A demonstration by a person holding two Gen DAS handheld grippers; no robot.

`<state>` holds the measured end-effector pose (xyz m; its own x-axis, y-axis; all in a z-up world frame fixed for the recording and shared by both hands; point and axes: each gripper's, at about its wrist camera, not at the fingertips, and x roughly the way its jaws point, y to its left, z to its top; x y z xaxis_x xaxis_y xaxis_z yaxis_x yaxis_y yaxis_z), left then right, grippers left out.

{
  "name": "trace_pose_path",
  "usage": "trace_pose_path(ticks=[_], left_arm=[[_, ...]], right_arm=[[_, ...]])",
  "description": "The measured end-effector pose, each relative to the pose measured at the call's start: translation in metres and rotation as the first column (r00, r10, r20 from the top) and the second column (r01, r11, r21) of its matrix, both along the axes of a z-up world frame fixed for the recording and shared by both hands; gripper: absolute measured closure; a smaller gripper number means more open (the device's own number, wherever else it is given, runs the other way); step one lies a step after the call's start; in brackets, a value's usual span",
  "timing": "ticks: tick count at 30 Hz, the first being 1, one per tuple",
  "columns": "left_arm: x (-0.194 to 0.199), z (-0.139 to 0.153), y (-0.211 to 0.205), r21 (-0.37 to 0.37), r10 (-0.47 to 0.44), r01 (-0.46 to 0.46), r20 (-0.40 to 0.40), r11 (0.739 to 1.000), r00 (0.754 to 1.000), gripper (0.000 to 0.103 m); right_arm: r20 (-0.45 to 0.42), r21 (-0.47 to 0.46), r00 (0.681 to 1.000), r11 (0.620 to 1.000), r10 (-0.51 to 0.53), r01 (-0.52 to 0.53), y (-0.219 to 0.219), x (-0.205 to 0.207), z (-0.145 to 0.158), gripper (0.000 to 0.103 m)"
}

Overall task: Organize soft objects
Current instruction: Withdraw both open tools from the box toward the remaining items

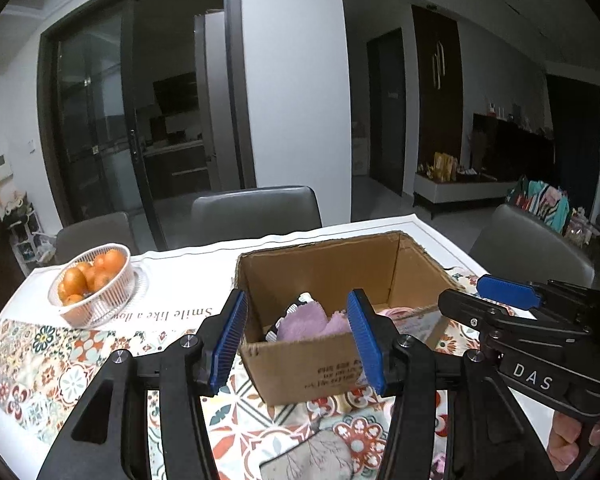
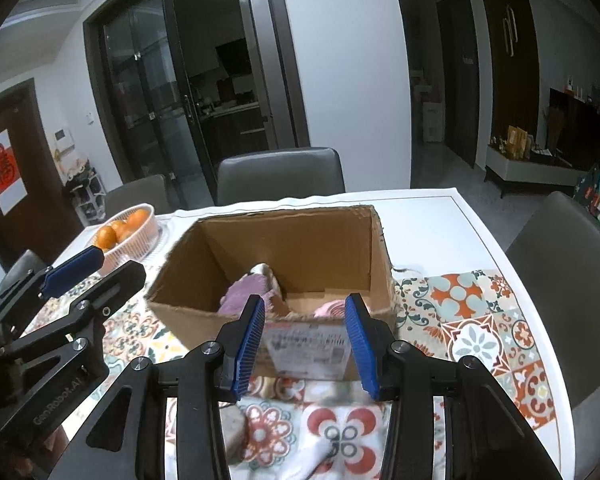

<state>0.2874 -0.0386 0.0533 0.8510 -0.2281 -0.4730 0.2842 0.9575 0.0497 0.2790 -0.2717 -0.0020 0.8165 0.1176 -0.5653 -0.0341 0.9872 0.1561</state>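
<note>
An open cardboard box stands on the patterned tablecloth; it also shows in the right wrist view. Inside lie a fluffy purple cloth, a black-and-white patterned piece and a pink soft item. My left gripper is open and empty, just in front of the box's near wall. My right gripper is open and empty, also at the near wall. A greyish soft cloth lies on the table below the grippers.
A white basket of oranges sits at the left. Grey chairs stand behind the table, another chair at the right. The white table edge runs along the right.
</note>
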Motion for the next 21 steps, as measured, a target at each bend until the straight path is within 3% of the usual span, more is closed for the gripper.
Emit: trace_pose_path(ticks=[6,21], left_arm=[[-0.033,0.002,0.018,-0.04,0.029,-0.029,0.009,0.999,1.0,0.05],[-0.099,-0.012,0.033,-0.022,0.07,-0.07,0.021,0.997,0.997,0.044]], right_arm=[[0.046,-0.007,0.999,1.0,0.009,-0.008,0.008,-0.034,0.009,0.05],[0.092,-0.05,0.996,0.999,0.006,-0.001,0.022,-0.102,0.006,0.037]])
